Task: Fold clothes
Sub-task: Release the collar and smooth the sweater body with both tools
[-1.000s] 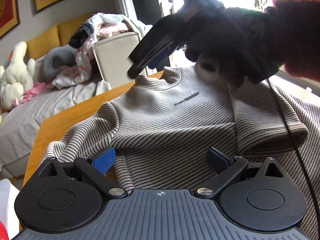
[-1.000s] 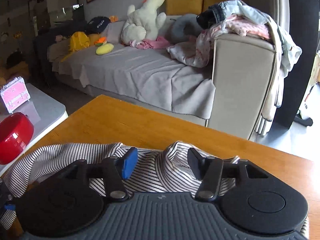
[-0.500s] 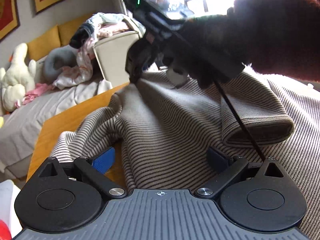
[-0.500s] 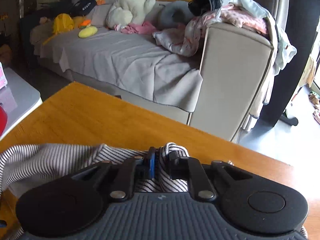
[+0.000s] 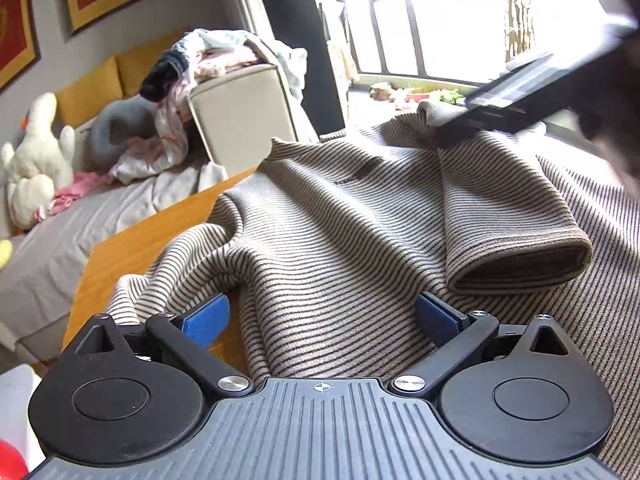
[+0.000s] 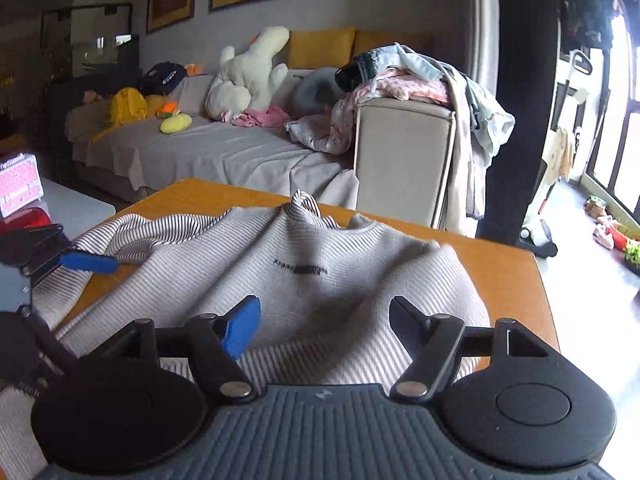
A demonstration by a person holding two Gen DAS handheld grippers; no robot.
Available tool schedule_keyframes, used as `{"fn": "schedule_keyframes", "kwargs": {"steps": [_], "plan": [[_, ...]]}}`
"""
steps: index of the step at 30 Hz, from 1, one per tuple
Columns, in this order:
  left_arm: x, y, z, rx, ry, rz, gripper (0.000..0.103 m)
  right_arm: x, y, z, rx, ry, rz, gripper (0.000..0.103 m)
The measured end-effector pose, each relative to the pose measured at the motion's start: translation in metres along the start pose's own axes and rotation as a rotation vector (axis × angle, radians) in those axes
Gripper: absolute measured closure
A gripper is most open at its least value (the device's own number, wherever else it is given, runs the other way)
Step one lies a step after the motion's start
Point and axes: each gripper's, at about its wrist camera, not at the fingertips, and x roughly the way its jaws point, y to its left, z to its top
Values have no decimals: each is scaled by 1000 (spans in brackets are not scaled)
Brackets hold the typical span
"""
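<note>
Both fingers (image 5: 204,322) spread over striped shirt (image 5: 340,232).

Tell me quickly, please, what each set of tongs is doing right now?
Left tongs: open, holding nothing, over the striped shirt.
Right tongs: open, holding nothing.

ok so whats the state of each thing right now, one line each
striped shirt: front up on the table, rumpled, not yet folded flat
sleeve: folded in over the body, cuff open toward the camera
left gripper: open, fingers either side of a fabric ridge, not gripping
right gripper: open, holding nothing
wooden table: partly covered by the shirt
clothes pile: heaped unfolded on the sofa arm
</note>
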Motion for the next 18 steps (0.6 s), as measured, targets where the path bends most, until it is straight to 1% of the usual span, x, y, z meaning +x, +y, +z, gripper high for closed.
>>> {"fn": "schedule_keyframes", "kwargs": {"steps": [2, 4, 5, 7, 9, 13, 15, 18], "plan": [[-1, -2, 0, 13, -3, 12, 1, -7, -1, -20, 28, 0, 10, 22], [-2, -5, -1, 30, -7, 26, 0, -11, 0, -23, 45, -16, -2, 22], [-3, -6, -2, 38, -9, 33, 0, -13, 1, -24, 53, -24, -9, 20], [-5, -8, -3, 51, -11, 46, 0, -15, 1, -27, 75, 1, -12, 19], [-9, -8, -5, 57, -10, 48, 0, -20, 4, -30, 94, 10, 4, 19], [-23, 0, -15, 1, 14, 8, 0, -33, 15, -39, 112, 24, 34, 18], [-33, 5, -22, -38, 29, -19, 0, -39, 21, -43, 122, 41, 49, 14], [-42, 13, -29, -91, 44, -44, 0, -42, 29, -46, 140, 73, 47, 9]]}}
